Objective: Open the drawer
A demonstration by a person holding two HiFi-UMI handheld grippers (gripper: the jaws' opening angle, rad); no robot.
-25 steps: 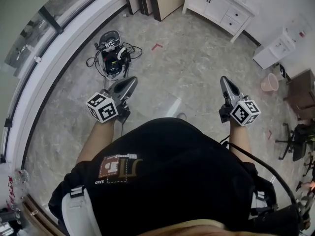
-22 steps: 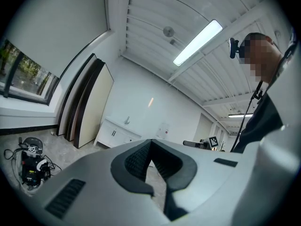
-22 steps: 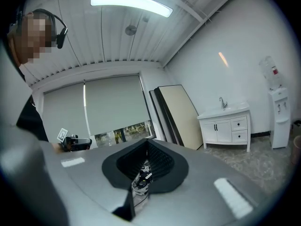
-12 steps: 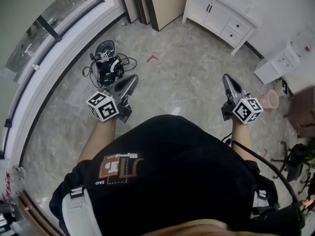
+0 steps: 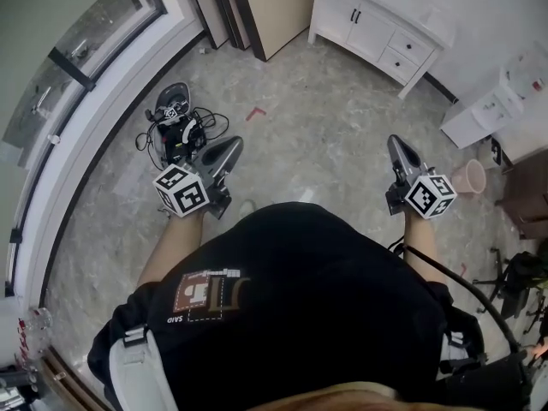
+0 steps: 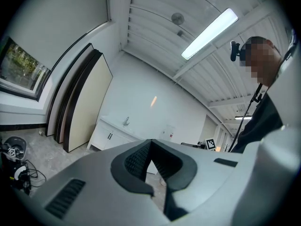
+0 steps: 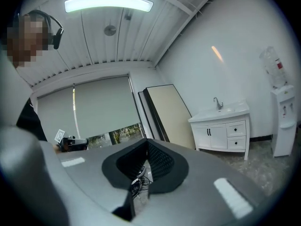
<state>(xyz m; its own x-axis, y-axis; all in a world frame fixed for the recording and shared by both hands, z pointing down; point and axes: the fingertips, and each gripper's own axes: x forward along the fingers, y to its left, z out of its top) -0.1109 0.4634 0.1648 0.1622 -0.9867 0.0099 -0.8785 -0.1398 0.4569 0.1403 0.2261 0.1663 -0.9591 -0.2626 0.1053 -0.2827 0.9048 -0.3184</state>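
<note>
above the floor (image 5: pixel 325 135), left hand-held gripper (image 5: pixel 229 146) and right hand-held gripper (image 5: pixel 395 142) both sit pressed together, empty. white vanity cabinet (image 5: pixel 374 31) stands well apart, drawers (image 5: pixel 412 47) shut.

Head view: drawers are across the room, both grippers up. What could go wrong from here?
1. The cable-and-gear pile lies on the floor just ahead of the left gripper; a step that way could trip or snag.
2. Both tongs are shut and empty; the right gripper would likely glance off a drawer knob on the white cabinet unless opened first.
3. The black cable trailing from the right gripper could catch on the person's shirt.
</note>
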